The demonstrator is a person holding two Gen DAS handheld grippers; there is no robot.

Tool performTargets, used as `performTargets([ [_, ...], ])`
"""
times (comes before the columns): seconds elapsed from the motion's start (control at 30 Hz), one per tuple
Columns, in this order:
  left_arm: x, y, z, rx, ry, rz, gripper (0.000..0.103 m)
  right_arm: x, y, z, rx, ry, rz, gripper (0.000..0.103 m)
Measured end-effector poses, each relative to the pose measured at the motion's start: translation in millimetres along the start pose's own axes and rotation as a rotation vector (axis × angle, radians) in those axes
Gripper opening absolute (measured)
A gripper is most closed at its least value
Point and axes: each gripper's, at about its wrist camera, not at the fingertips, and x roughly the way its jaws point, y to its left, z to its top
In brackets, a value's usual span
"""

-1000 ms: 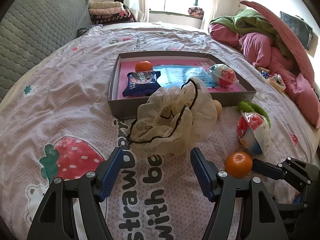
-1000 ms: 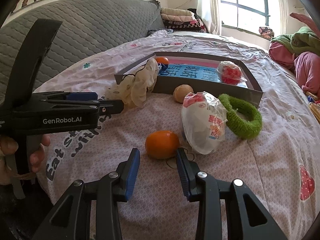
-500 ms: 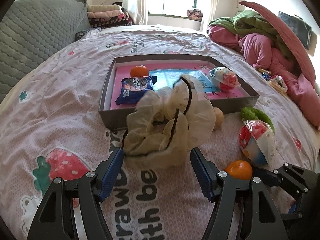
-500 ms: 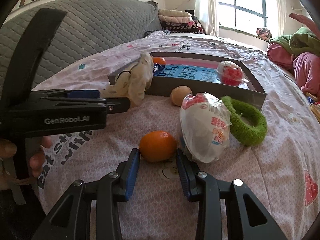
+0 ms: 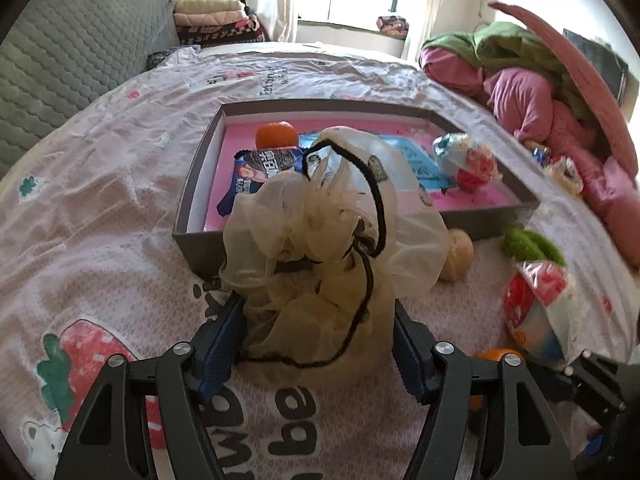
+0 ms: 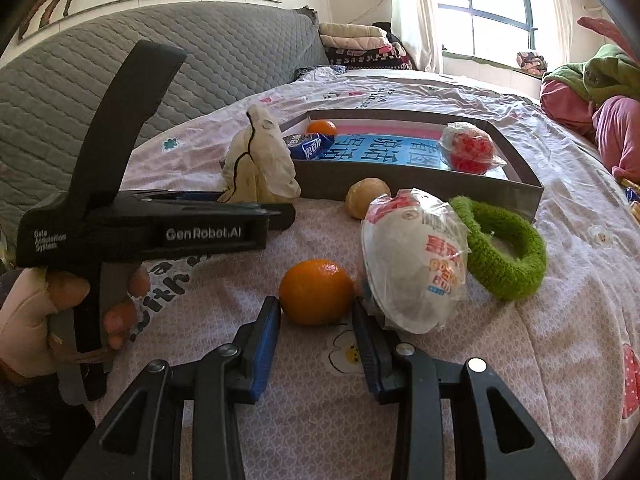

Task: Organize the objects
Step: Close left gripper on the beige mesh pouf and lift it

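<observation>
A cream gauze bundle (image 5: 320, 240) with a black cord stands bunched between the fingers of my left gripper (image 5: 316, 336), in front of the grey box (image 5: 192, 200). The jaws are closing and both pads touch the fabric. In the right wrist view the bundle (image 6: 260, 160) rises from the tip of the left gripper (image 6: 286, 214), which a hand holds. My right gripper (image 6: 316, 312) is open on the bedspread, its fingertips either side of the near edge of a loose orange (image 6: 316, 292).
The box (image 6: 400, 184) holds an orange (image 5: 276, 134), a blue packet (image 5: 264, 168), a blue book and a wrapped red item (image 5: 468, 160). A white snack bag (image 6: 416, 260), a green fuzzy ring (image 6: 504, 248) and a tan ball (image 6: 366, 196) lie beside the loose orange. Bedding is piled at right.
My left gripper has slid forward around the gauze bundle and narrowed onto it; the fabric now stands taller. The right gripper has crept up until its tips flank the orange.
</observation>
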Motion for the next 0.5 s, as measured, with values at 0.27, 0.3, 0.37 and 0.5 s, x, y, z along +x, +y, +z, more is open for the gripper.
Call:
performTargets([
  [0.27, -5, 16, 6, -0.077, -0.007, -0.041, 0.015, -1, -1, 1, 0.011, -0.007, 0.022, 0.038],
  [0.3, -6, 16, 6, -0.077, -0.01, -0.047, 0.014, -1, -1, 1, 0.012, -0.007, 0.024, 0.038],
  [0.37, -10, 13, 6, -0.07, -0.017, -0.062, 0.014, -1, -1, 1, 0.015, -0.008, 0.026, 0.038],
  [0.5, -16, 7, 4, -0.049, -0.036, -0.068, 0.014, -5, -1, 0, 0.02, -0.018, 0.036, 0.037],
])
